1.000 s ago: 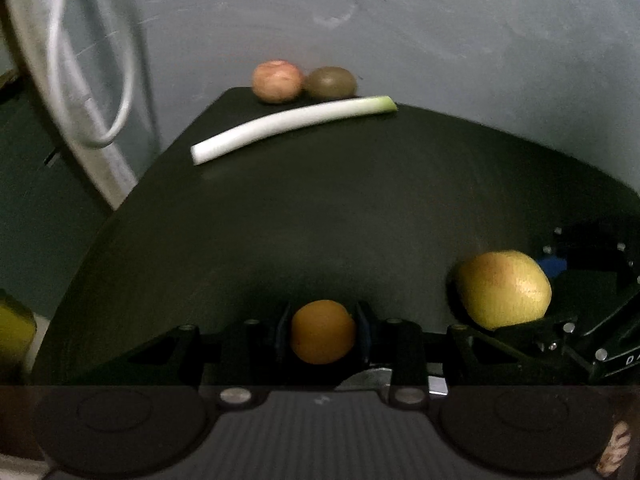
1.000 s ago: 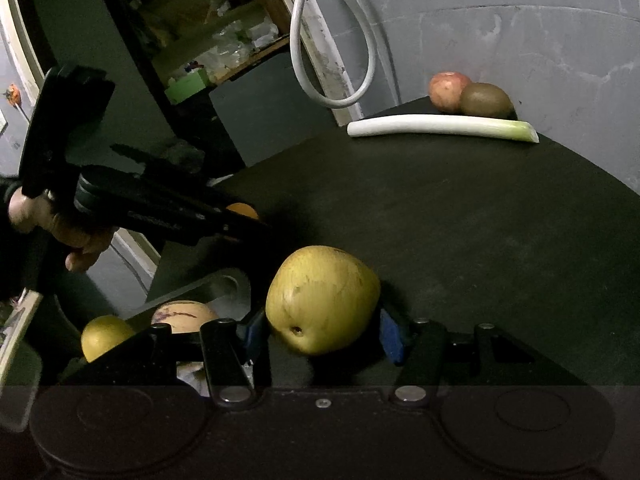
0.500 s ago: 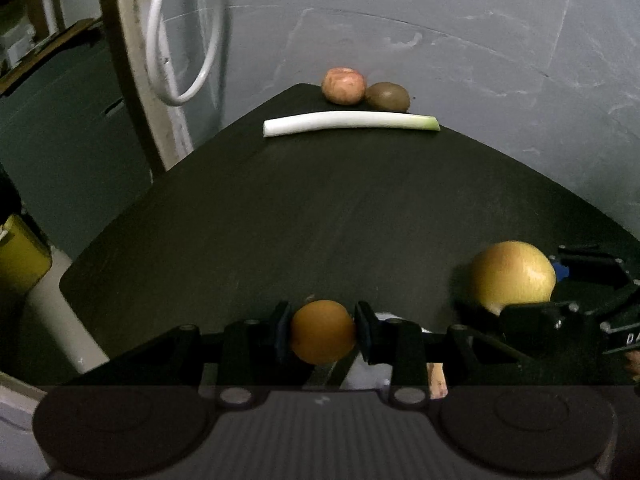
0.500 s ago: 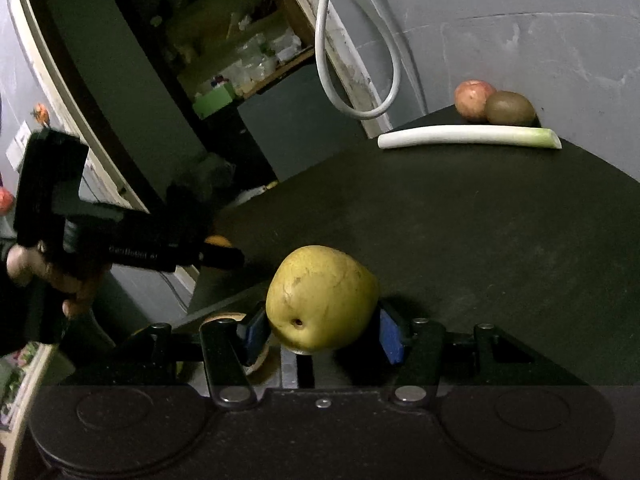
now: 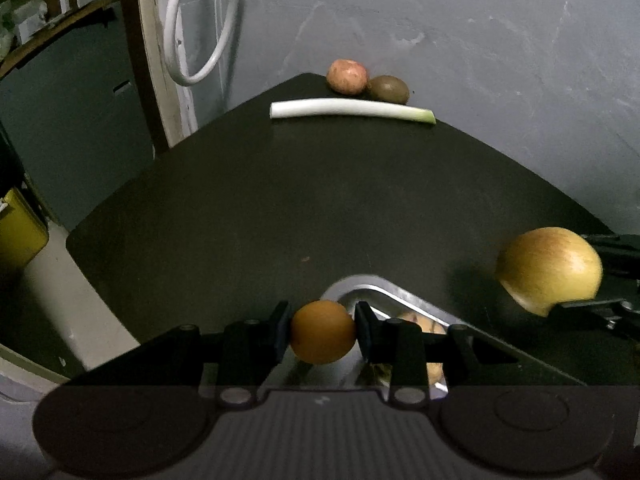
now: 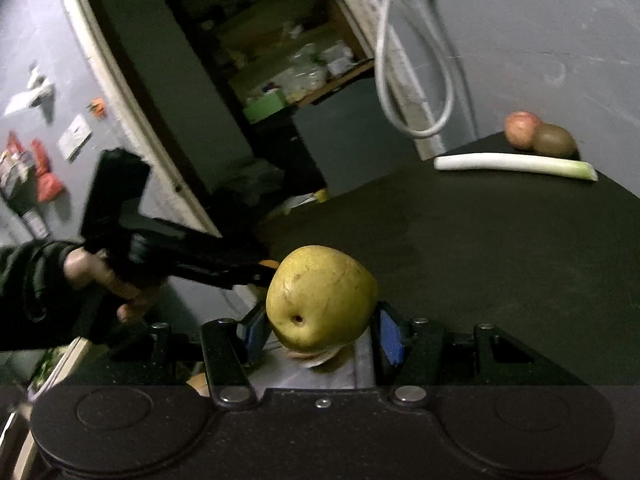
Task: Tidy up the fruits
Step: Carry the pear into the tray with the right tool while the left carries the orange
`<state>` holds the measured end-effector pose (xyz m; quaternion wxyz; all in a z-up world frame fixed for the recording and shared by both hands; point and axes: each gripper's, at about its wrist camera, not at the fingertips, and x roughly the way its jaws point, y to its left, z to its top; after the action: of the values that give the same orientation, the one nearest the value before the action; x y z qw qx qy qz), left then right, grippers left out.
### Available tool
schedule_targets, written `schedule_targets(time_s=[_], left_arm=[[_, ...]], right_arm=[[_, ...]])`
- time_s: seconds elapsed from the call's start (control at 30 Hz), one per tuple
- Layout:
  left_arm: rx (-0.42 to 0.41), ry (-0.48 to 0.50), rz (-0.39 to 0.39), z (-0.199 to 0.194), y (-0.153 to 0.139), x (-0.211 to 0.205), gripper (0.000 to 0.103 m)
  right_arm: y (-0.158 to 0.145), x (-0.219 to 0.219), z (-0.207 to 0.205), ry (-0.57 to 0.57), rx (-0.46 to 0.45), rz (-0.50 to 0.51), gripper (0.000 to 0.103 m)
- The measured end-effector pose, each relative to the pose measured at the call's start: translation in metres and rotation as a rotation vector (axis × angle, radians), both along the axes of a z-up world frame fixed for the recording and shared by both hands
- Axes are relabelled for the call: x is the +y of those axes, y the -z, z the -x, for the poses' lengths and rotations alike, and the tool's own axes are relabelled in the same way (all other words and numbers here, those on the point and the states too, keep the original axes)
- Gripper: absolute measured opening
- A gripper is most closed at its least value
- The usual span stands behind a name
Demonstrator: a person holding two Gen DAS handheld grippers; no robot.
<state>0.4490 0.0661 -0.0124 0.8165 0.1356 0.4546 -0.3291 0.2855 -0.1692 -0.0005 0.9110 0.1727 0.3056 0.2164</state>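
My left gripper [image 5: 322, 330] is shut on a small orange [image 5: 322, 337] and holds it above the near corner of a metal tray [image 5: 376, 294]. My right gripper [image 6: 320, 330] is shut on a yellow-green pear [image 6: 322, 298], also lifted; the pear also shows at the right of the left wrist view [image 5: 548, 270]. A pale fruit [image 5: 428, 326] lies in the tray under the grippers, mostly hidden. A reddish apple [image 5: 346, 76] and a kiwi [image 5: 389, 89] sit at the table's far corner.
A leek [image 5: 352, 111] lies across the far end of the black table [image 5: 320, 200], in front of the apple and kiwi. A white cable loop [image 5: 200, 32] hangs on the wall at left. The grey wall stands behind the table.
Both grippers have risen and pulled back with their fruits still held. The metal tray has come into view under the left gripper. The right gripper has swung its view leftward.
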Motion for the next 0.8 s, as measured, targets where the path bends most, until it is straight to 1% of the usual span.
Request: schedule_targets(time_s=[0.2, 0.37, 0.6, 0.8], left_arm=[[0.022, 0.023, 0.005, 0.017, 0.0, 0.004, 0.037], [0.04, 0.058, -0.004, 0.034, 0.002, 0.006, 0.037], [0.057, 0.125, -0.028, 0.055, 0.008, 0.007, 0.037], [0.064, 0.187, -0.064, 0.064, 0.011, 0.002, 0.037]], right_arm=[[-0.013, 0.015, 0.019, -0.089, 0.0, -0.001, 0.058], [-0.015, 0.031, 0.034, -0.157, 0.019, 0.007, 0.058], [-0.013, 0.05, 0.047, -0.237, 0.041, 0.071, 0.058], [-0.013, 0.063, 0.052, -0.271, 0.06, 0.132, 0.058]])
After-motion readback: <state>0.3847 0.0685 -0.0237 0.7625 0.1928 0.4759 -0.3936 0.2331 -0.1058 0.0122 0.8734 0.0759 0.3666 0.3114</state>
